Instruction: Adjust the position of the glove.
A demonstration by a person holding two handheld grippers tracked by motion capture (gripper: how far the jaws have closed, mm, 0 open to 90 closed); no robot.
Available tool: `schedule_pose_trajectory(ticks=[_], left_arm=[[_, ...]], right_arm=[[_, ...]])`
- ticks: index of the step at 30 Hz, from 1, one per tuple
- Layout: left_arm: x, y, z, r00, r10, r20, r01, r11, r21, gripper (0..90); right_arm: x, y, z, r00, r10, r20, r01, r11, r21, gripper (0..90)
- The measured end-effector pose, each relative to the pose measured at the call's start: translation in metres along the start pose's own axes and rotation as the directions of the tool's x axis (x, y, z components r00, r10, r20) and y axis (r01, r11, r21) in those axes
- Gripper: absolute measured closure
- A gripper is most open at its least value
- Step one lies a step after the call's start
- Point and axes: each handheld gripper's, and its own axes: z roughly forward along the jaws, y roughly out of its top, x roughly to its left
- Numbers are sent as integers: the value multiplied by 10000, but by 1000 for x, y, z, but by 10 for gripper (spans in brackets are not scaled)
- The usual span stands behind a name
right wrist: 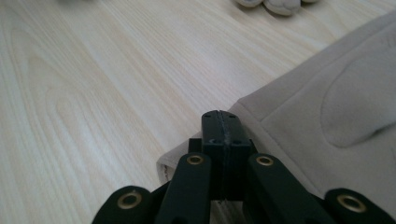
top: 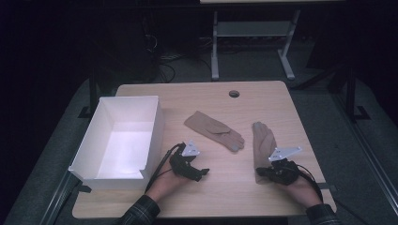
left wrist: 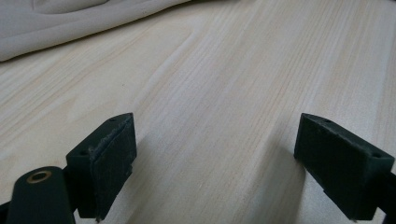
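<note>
the right gripper (right wrist: 222, 122) is seen with its jaws pressed together at the cuff edge of the near glove (right wrist: 336, 116); whether fabric is pinched between them cannot be told. the left gripper (left wrist: 212, 154) is held with its jaws wide apart over bare table (left wrist: 224, 70), nothing between them. both hands enter from the near table edge, the right hand (top: 300, 187) just behind the near glove. a second glove (top: 213, 129) lies farther in, near mid-table. the white box (top: 155, 117) stands at the left, nothing seen inside.
</note>
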Motion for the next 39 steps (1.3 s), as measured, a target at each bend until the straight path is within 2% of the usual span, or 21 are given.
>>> schedule_pose_trajectory(ticks=[4,6,8,11,13,18,20,26,28,30,31,34,39], left_arm=[[0,0,0,10000,-45,4,45,10000,-41,122],[0,0,0,10000,-14,-8,14,10000,-9,122],[0,0,0,10000,-13,-6,13,10000,-6,122],[0,0,0,10000,28,-10,-28,10000,-5,122],[0,0,0,10000,30,-9,-30,10000,-6,122],[0,0,0,10000,32,-8,-32,10000,-3,122],[0,0,0,10000,32,-10,-32,10000,-5,122],[0,0,0,10000,27,-8,-27,10000,-6,122],[0,0,0,10000,25,-8,-25,10000,-6,122],[0,0,0,10000,66,-21,-66,10000,-5,122],[1,0,0,9999,102,-32,-102,9999,-5,122],[0,0,0,10000,22,-9,-22,10000,-8,122],[0,0,0,10000,24,-10,-24,10000,-8,122]], right_arm=[[-1,1,-2,10000,-2,48,3,9999,-109,899],[-2,7,-6,9998,-30,174,38,9990,-437,899],[-9,12,-9,9990,-9,447,30,9988,-484,899],[-24,16,-9,9965,324,765,-282,9981,-556,899],[-31,19,-9,9950,535,848,-484,9969,-614,899],[-46,24,-11,9910,632,1179,-538,9952,-813,899],[-52,26,-12,9881,840,1290,-728,9934,-888,899],[-70,31,-2,9824,1054,1540,-918,9914,-928,898],[-73,32,3,9807,1074,1633,-952,9922,-804,898],[-75,32,10,9790,1078,1730,-1016,9938,-443,900],[-75,30,14,9790,976,1790,-907,9948,-463,900],[-74,29,13,9786,1107,1734,-1045,9935,-447,900],[-70,26,10,9834,934,1554,-892,9954,-336,900]])
